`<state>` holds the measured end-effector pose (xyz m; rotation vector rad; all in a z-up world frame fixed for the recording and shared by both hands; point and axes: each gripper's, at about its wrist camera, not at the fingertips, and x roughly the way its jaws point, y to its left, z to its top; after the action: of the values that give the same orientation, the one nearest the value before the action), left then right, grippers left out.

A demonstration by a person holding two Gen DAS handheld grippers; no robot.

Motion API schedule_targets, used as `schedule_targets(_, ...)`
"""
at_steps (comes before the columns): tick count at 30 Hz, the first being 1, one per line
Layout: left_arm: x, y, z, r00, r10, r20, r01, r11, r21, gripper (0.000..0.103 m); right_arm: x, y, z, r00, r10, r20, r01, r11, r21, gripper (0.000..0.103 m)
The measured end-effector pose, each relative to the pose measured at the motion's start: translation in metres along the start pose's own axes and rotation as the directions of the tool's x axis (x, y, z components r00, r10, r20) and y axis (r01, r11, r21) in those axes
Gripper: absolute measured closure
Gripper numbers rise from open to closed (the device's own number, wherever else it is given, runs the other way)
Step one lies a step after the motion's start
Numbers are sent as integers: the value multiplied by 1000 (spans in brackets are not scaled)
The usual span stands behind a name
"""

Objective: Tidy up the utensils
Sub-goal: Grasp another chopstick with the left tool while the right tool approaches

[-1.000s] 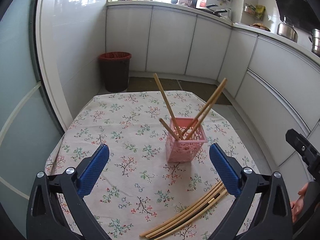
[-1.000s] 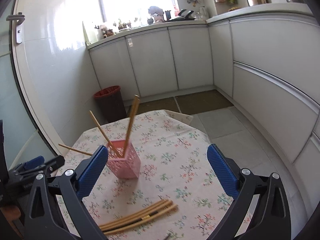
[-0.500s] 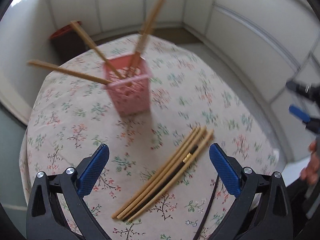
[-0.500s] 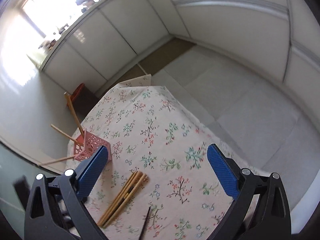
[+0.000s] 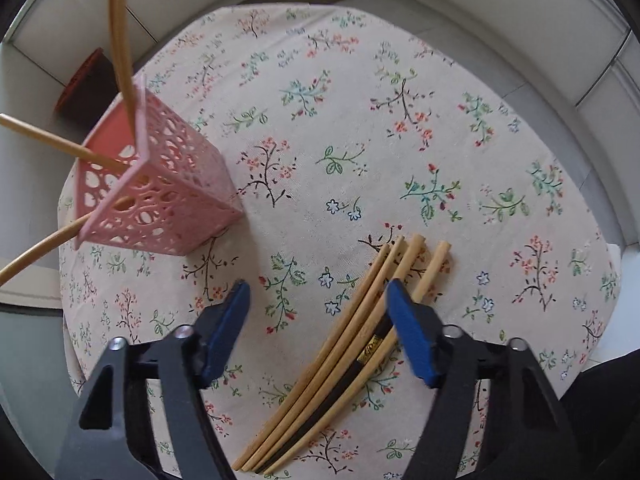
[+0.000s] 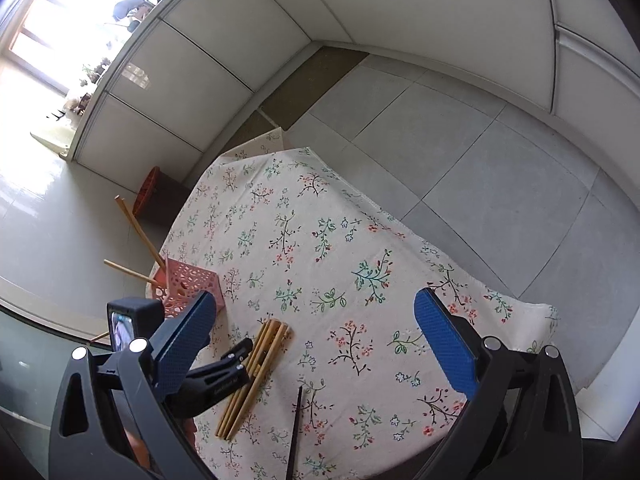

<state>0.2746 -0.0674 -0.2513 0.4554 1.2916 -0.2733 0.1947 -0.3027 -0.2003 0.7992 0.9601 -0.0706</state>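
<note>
A bundle of loose chopsticks (image 5: 352, 344), bamboo ones with one black among them, lies on the flowered tablecloth (image 5: 360, 140). A pink perforated holder (image 5: 156, 188) stands at the left with several bamboo chopsticks leaning out. My left gripper (image 5: 318, 304) is open, low over the bundle, its right finger over the sticks' upper part. From the right wrist view I see the bundle (image 6: 256, 368), the holder (image 6: 188, 284) and a single black chopstick (image 6: 295, 428). My right gripper (image 6: 316, 320) is open and empty, high above the table.
A red waste bin (image 6: 150, 188) stands on the floor beyond the table's far left corner. White cabinets (image 6: 420, 12) line the walls, with grey tiled floor (image 6: 460, 152) to the right of the table. The table edge drops off close on the right.
My left gripper has dropped towards the table and its jaws have narrowed around the loose bundle. My right gripper has shifted a little and looks down more steeply.
</note>
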Motion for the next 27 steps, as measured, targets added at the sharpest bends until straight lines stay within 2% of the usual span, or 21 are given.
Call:
schedule_targets(6, 18, 4, 13, 997, -37, -62, 37, 999, -2, 51, 12, 2, 0, 999, 3, -46, -4, 1000, -9, 7)
schedule_targets(9, 29, 4, 17, 995, -25, -98, 27, 999, 22, 59, 15, 1, 0, 999, -1, -51, 0, 1000, -13, 7)
schedule_targets(12, 33, 5, 20, 994, -36, -102, 39, 999, 34, 61, 19, -1, 0, 997, 0, -71, 0, 1000, -2, 7)
schedule_targets(15, 35, 8, 21, 992, -69, -102, 74, 996, 46, 70, 26, -1, -1, 995, 1, -103, 0, 1000, 7, 7)
schedule_targets(21, 30, 12, 11, 985, -158, -67, 158, 987, -2, 81, 42, 8, -9, 989, -28, -147, 24, 999, -29, 7)
schedule_targets(22, 29, 15, 8, 985, -166, -47, 166, 986, -8, 86, 46, 9, -10, 988, -35, -154, 30, 999, -32, 7)
schedule_targets(24, 25, 19, -3, 986, -165, 9, 165, 986, 2, 93, 57, 12, -13, 984, -42, -175, 39, 999, -24, 7)
schedule_targets(26, 23, 22, -18, 993, -98, 58, 98, 995, 9, 95, 70, 18, -18, 978, -74, -193, 68, 997, -37, 7)
schedule_targets(27, 21, 26, -26, 991, -108, 84, 109, 994, -4, 95, 76, 22, -21, 975, -90, -204, 82, 995, -49, 7)
